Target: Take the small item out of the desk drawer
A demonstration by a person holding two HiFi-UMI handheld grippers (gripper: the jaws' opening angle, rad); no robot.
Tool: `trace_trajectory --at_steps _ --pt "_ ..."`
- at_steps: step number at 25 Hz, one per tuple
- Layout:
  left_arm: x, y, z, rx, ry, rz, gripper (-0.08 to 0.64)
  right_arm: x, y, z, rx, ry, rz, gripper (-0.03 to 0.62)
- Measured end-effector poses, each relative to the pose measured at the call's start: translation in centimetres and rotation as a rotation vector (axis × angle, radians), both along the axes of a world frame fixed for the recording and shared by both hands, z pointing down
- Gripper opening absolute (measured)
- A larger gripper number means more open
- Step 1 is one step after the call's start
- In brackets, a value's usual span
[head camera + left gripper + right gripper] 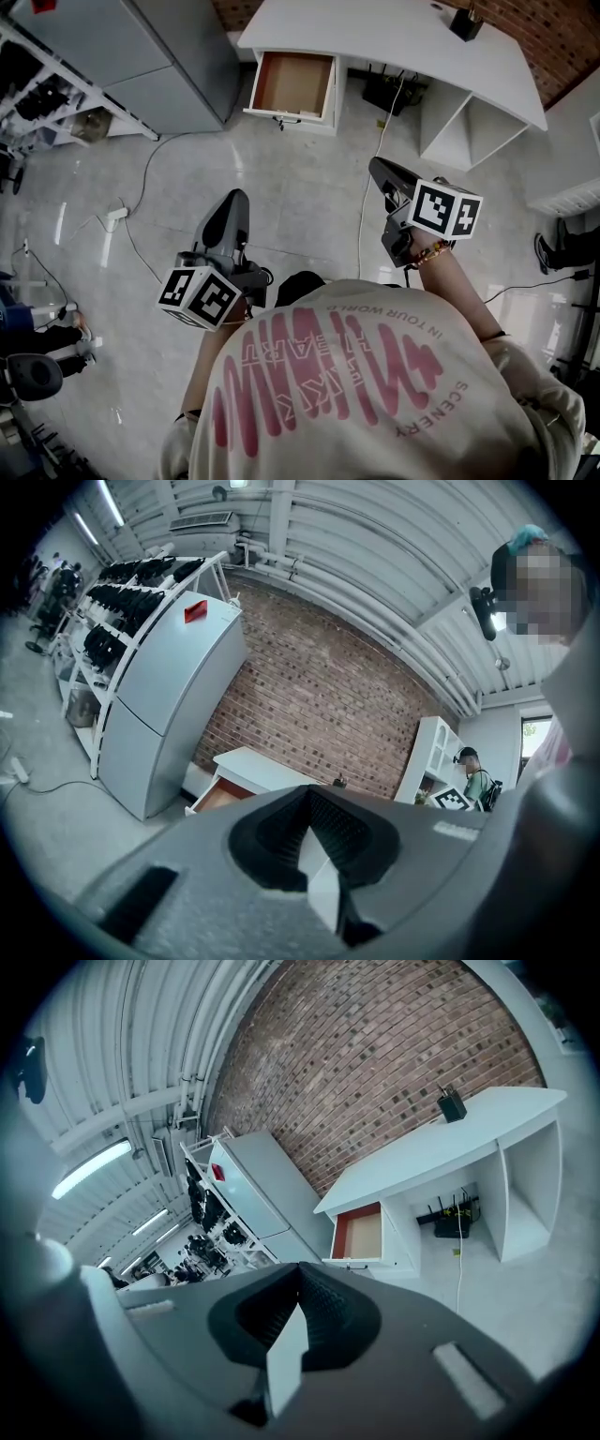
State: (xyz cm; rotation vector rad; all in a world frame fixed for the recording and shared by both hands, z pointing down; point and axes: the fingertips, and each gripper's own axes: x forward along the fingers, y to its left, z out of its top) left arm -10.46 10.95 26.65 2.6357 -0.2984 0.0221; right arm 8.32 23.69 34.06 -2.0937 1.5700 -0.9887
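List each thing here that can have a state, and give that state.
drawer: pulled open, no item visible inside
left hand-held gripper: shut, nothing between its jaws
right hand-held gripper: shut, nothing between its jaws
refrigerator: both doors closed

Holding left tool [234, 199] and right tool [380, 171] well back from the table [394, 28], jaws together, empty.
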Motion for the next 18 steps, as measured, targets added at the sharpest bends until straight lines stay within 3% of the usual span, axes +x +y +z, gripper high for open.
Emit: trace_trajectory --at_steps 10,18 --pt "1.0 -0.6 1.2 -0.02 -0.021 0.015 0.005 0.5 -0.7 2.4 -0.028 -0.056 0.003 0.011" --pt "3.3 -4.2 2.3 -0.055 -0.029 0.014 0.005 2.5 -3.5 3.9 -0.082 -0.06 -0.002 0.011"
